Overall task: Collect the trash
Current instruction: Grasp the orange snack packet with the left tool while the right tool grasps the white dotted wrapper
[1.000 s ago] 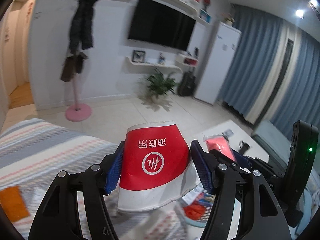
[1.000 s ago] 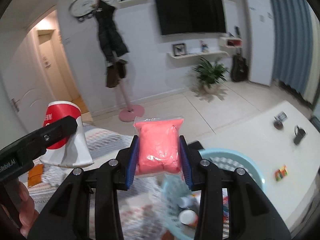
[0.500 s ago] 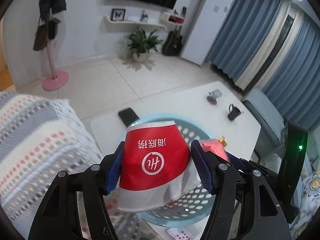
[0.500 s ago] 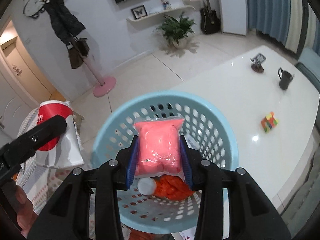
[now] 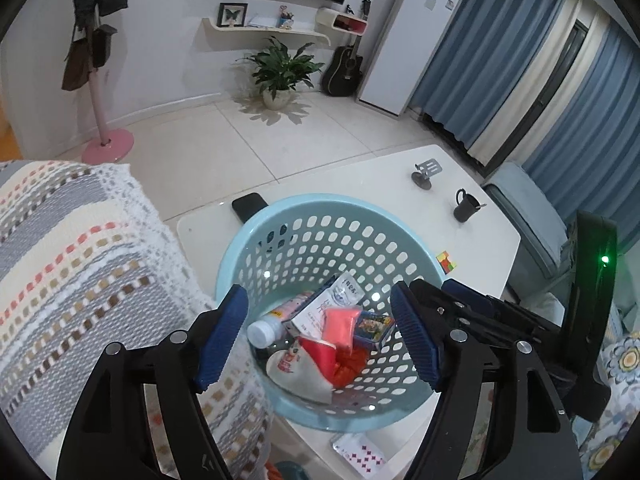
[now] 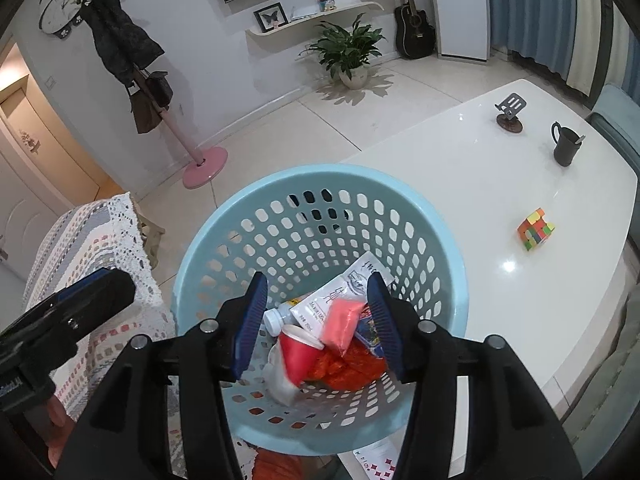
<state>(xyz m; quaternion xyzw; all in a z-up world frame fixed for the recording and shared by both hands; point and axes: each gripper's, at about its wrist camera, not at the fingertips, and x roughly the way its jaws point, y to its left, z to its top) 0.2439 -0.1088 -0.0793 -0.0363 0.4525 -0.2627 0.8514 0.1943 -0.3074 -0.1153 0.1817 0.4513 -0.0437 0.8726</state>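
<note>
A light blue perforated basket point(image 5: 280, 224) stands on the white table and also shows in the right wrist view point(image 6: 320, 176). Inside lie the red and white paper cup point(image 5: 312, 360) point(image 6: 298, 354), the pink packet point(image 5: 340, 326) point(image 6: 342, 322), a white bottle point(image 5: 260, 332), a white pouch point(image 6: 340, 292) and orange wrappers point(image 6: 348, 368). My left gripper point(image 5: 320, 340) is open and empty above the basket. My right gripper point(image 6: 318, 320) is open and empty above the same basket.
The white table point(image 6: 460, 168) carries a black mug point(image 6: 564, 146), a colour cube point(image 6: 536, 234), a phone stand point(image 6: 510, 114) and a black phone point(image 5: 250, 206). A striped knitted cover point(image 5: 80, 260) lies left of the basket. A card point(image 5: 360, 454) lies by the basket's base.
Both grippers tilted down over the basket and opened. The red cup dropped from the left gripper and the pink packet from the right; both now lie in the basket.
</note>
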